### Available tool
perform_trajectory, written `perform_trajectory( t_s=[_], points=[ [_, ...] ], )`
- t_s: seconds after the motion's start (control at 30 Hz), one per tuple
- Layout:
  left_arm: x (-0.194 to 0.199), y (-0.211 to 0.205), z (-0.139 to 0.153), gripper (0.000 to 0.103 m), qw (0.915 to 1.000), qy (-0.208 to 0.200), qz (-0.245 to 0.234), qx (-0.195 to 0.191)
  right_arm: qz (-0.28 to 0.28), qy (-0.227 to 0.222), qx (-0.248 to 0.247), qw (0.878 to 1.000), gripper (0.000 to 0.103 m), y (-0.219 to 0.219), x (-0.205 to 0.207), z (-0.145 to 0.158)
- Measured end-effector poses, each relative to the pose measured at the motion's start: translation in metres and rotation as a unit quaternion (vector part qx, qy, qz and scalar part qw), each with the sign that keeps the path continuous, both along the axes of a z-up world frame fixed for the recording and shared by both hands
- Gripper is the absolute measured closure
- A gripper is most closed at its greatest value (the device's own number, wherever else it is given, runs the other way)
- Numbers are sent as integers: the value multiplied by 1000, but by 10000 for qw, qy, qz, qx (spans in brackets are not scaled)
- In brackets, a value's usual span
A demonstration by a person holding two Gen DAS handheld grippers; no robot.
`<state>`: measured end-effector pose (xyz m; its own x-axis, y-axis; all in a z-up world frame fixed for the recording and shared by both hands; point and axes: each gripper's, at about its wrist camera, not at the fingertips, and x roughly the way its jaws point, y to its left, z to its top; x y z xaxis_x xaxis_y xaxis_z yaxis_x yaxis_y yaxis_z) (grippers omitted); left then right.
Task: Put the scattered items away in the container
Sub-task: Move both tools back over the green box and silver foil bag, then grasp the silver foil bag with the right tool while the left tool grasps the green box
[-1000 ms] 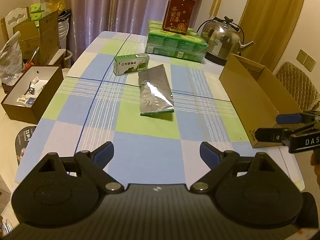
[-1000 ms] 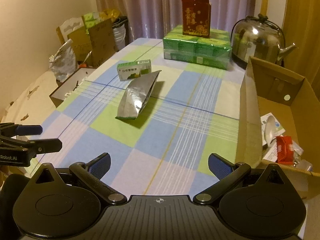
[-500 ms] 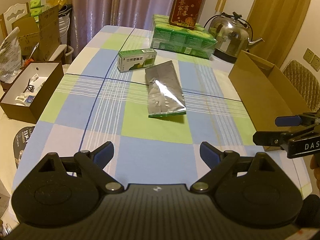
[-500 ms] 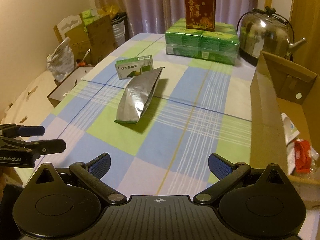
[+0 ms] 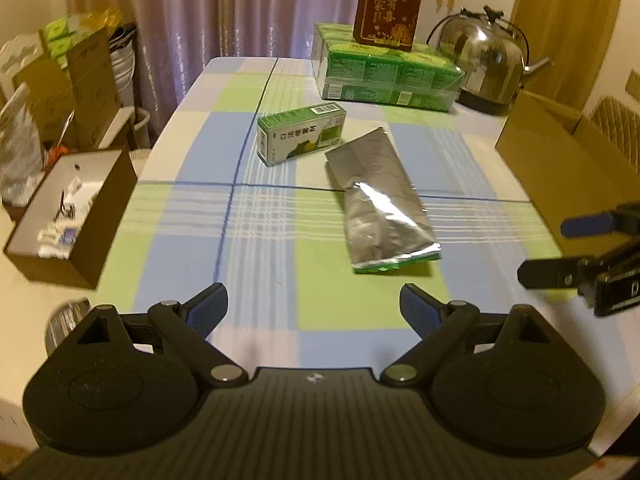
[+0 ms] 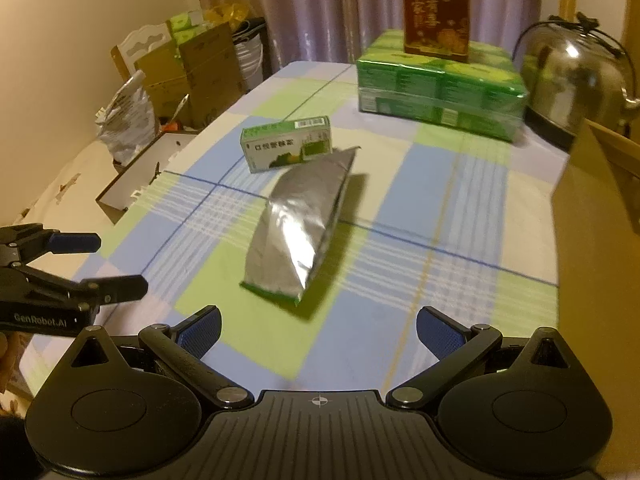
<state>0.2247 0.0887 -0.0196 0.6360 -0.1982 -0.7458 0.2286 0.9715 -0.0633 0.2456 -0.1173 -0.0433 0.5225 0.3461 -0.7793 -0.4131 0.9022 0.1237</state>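
A silver foil pouch (image 5: 380, 204) (image 6: 300, 232) lies flat in the middle of the checked tablecloth. Just beyond it stands a small green and white carton (image 5: 302, 133) (image 6: 286, 143). The brown cardboard container (image 5: 560, 176) (image 6: 596, 240) sits at the table's right side. My left gripper (image 5: 314, 310) (image 6: 116, 264) hovers open and empty short of the pouch, a little to its left. My right gripper (image 6: 318, 330) (image 5: 560, 250) is also open and empty, with the pouch just ahead of its fingertips.
At the far end are a shrink-wrapped stack of green boxes (image 5: 384, 78) with a red box (image 5: 388, 4) on top, and a steel kettle (image 5: 486, 66). Left of the table stand an open box of small parts (image 5: 68, 212) and more cartons (image 5: 72, 84).
Both grippers have moved forward over the table and sunk slightly, so the pouch and carton now look nearer. The container's inside has slid out of the right wrist view. Jaws unchanged.
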Motion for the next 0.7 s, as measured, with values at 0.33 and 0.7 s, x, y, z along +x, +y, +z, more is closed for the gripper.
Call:
perform_trajectory(
  t_s=[0.33,0.7],
  points=[
    [52,23,-9,13,9976,-32,-417,554,-51,199,143,9997,2,33,63,-16],
    [104,19,-21,12,9893,-53,-1229,778,-7,360,-88,9993,2,65,109,-43]
  ],
)
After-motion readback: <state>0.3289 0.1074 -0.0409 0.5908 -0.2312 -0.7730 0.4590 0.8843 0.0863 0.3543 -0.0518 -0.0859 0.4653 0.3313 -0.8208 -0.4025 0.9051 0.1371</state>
